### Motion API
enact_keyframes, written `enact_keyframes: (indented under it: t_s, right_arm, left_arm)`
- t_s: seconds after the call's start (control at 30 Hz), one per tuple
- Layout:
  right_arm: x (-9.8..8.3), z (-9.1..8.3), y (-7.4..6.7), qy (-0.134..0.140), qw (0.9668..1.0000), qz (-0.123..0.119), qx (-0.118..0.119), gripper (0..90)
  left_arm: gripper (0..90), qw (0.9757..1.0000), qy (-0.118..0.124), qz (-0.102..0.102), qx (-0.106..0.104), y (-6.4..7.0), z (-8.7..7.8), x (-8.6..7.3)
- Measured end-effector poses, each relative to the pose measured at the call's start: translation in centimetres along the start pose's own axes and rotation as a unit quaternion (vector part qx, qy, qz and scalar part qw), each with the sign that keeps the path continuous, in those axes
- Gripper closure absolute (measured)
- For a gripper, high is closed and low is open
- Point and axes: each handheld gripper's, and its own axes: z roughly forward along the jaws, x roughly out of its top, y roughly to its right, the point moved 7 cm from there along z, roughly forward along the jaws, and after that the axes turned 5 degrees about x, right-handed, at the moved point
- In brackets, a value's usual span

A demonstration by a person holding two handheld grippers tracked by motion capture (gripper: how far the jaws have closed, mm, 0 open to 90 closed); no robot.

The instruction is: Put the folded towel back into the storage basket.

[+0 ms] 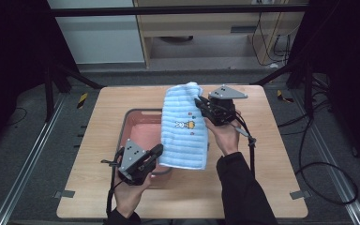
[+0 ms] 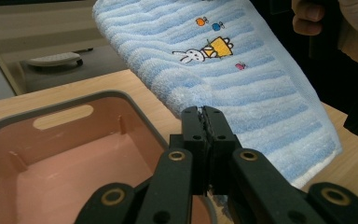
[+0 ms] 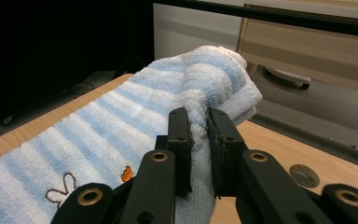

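A light wooden table (image 1: 262, 154) with rounded corners stands on a grey floor, between two metal rails that run along its left and right sides. A pink plastic basin (image 1: 136, 126) with a grey rim sits directly on the tabletop, left of centre and nearer the front edge than the back; in the left gripper view its inside (image 2: 65, 172) is bare, with a slot handle cut in the far wall. A small round coin-like disc (image 3: 304, 176) lies flat on the wood toward the back edge.
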Motion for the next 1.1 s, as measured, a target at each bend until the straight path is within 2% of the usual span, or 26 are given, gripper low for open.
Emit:
enact_keyframes:
  t_s: [0.1,0.2,0.3,0.5,0.7,1.0,1.07,1.1]
  right_arm:
    - [0.4,0.8,-0.8,-0.001,1.0000,-0.001,0.005,80.5]
    - [0.7,1.5,-1.5,-0.003,1.0000,-0.004,0.008,80.4]
    - [0.9,2.1,-2.1,-0.001,0.9999,-0.005,0.013,80.5]
    - [1.2,3.2,-3.1,0.001,0.9998,-0.004,0.022,80.5]
    - [1.2,4.6,-4.0,0.001,0.9996,0.000,0.029,80.4]
    - [0.8,7.3,-5.5,-0.009,0.9992,-0.003,0.039,80.4]
    - [0.6,7.9,-5.8,-0.012,0.9991,-0.003,0.041,80.4]
    - [0.6,8.2,-5.9,-0.013,0.9991,-0.001,0.041,80.4]
  left_arm:
    - [88.1,1.0000,0.001,-0.005,0.008,-0.7,-0.6,0.1]
    - [88.1,0.9999,-0.003,0.002,0.015,-1.4,-1.1,0.1]
    - [88.1,0.9998,-0.001,-0.004,0.022,-2.0,-1.6,0.0]
    - [88.1,0.9994,-0.008,0.000,0.035,-3.1,-2.1,-0.3]
    - [88.1,0.9987,-0.008,-0.004,0.051,-4.6,-2.8,-0.6]
    - [88.1,0.9975,-0.019,-0.004,0.068,-6.4,-3.0,-1.7]
    - [88.1,0.9967,-0.025,0.005,0.077,-7.0,-3.0,-2.0]
    - [88.1,0.9966,-0.031,0.002,0.076,-7.1,-2.9,-2.2]
